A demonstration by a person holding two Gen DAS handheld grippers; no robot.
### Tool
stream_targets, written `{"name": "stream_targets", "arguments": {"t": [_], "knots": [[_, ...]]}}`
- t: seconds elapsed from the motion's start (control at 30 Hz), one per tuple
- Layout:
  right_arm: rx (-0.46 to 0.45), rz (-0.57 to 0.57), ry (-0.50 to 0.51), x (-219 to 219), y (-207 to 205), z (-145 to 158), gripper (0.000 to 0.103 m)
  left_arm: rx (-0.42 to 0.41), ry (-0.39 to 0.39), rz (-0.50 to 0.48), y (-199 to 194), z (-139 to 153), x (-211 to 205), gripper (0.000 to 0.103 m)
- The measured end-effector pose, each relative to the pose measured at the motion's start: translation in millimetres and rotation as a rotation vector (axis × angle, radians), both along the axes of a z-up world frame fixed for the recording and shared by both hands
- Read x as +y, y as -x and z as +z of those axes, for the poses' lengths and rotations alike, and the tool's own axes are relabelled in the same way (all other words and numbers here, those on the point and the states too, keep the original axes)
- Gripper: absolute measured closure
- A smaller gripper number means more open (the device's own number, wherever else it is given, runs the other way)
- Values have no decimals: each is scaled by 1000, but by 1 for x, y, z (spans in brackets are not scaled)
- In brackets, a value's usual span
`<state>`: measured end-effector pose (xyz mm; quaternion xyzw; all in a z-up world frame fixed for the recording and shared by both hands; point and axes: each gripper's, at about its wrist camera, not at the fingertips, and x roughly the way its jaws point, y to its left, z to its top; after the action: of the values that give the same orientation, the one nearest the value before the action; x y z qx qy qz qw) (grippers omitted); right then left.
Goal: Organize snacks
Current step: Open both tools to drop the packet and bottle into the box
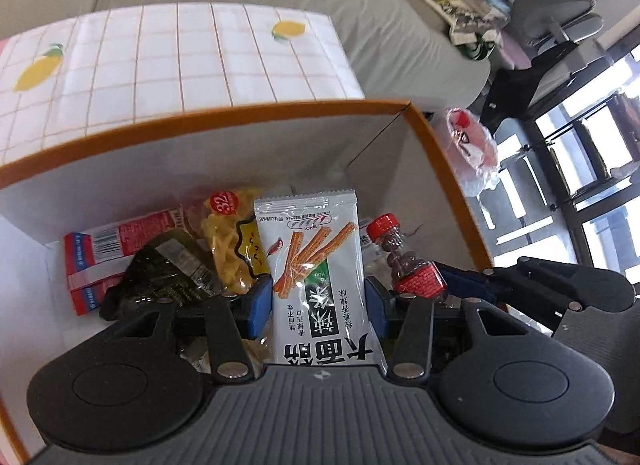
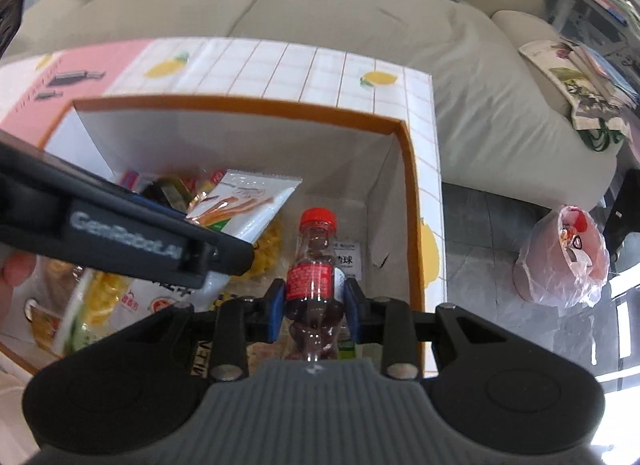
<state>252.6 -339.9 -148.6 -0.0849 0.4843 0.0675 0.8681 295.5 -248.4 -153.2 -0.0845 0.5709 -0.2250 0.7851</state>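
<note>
Orange-rimmed box [image 2: 408, 153] (right corner bare) | left hand-held gripper [image 1: 318, 301] clamps snack packet [image 1: 316, 265] | right hand-held gripper [image 2: 314, 307] clamps bottle [image 2: 314, 265]

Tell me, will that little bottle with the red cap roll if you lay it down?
Probably. The bottle looks round and bumpy, so on its side it might roll unevenly. Its clear plastic seems smooth, maybe slippery. The right tool sits at both its sides above the box.
</note>
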Motion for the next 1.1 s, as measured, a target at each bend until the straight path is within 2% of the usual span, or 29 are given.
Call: {"name": "stream_targets", "arguments": {"t": [0.2, 0.47, 0.53, 0.57, 0.63, 0.67, 0.77, 0.83, 0.97, 1.1], "knots": [[52, 35, 30, 0, -13, -16, 74, 43, -8, -6, -9, -16, -5, 48], [36, 98, 108, 12, -20, -19, 73, 69, -7, -15, -13, -20, -4, 46], [41, 95, 110, 11, -21, -20, 73, 73, -20, -20, -12, -20, -2, 41], [43, 93, 109, 11, -20, -20, 72, 74, -24, -21, -11, -20, -2, 39], [52, 84, 114, 12, -20, -19, 62, 78, -29, -28, -9, -17, 1, 38], [52, 77, 118, 12, -19, -18, 60, 78, -33, -27, -9, -16, 1, 37], [54, 65, 124, 15, -17, -12, 54, 65, -47, -23, -3, -6, 8, 34], [58, 53, 131, 15, -15, -7, 46, 54, -35, -31, 4, 4, 15, 34], [61, 18, 133, 17, -7, 7, 44, 22, -31, -49, 17, 27, 26, 34], [53, -13, 141, 24, 5, 26, 40, -59, -57, -79, 34, 58, 34, 34]]}}
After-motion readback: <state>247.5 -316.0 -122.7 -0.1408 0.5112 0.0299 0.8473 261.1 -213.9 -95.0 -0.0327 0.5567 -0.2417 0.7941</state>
